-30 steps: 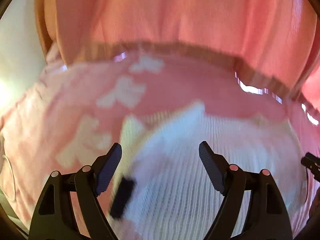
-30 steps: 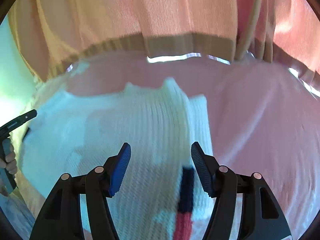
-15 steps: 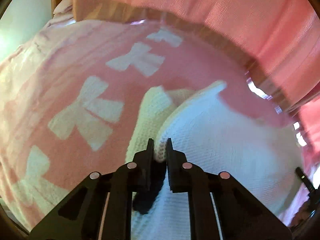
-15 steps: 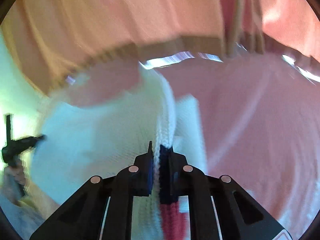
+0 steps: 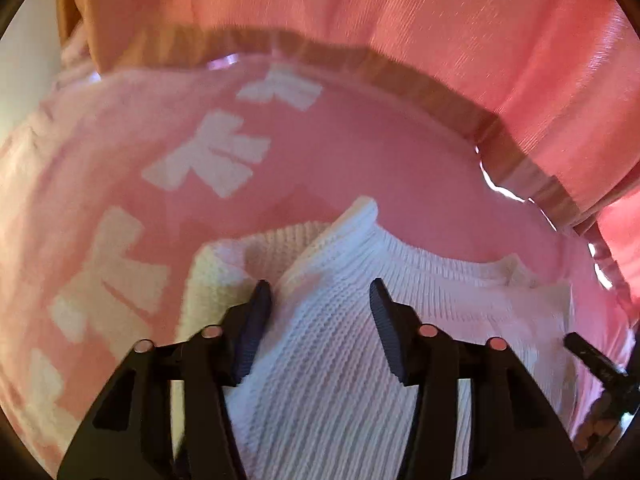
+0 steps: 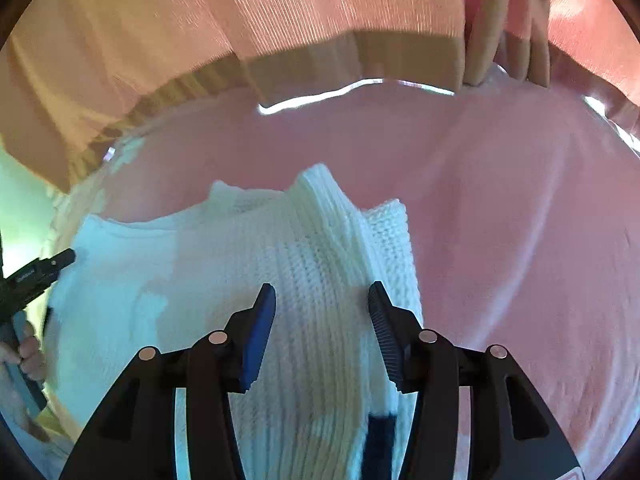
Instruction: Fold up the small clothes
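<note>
A white knitted garment (image 5: 360, 360) lies on a pink blanket with white bow shapes (image 5: 120, 200). It also shows in the right wrist view (image 6: 312, 280), with a dark blue patch near its lower edge (image 6: 378, 436). My left gripper (image 5: 318, 304) is open, its jaws astride a raised fold at the garment's left side. My right gripper (image 6: 320, 304) is open, its jaws astride a ridged fold at the garment's right side. Neither grips the cloth.
A pink curtain (image 5: 400, 40) with a tan hem hangs behind the blanket's far edge, also in the right wrist view (image 6: 240, 20). The other gripper's tip shows at the right edge (image 5: 592, 360) and at the left edge with a hand (image 6: 32, 280).
Both grippers were open a second ago, shut on folds of the white garment half a second ago, and now stand open again, with the pinched folds left standing.
</note>
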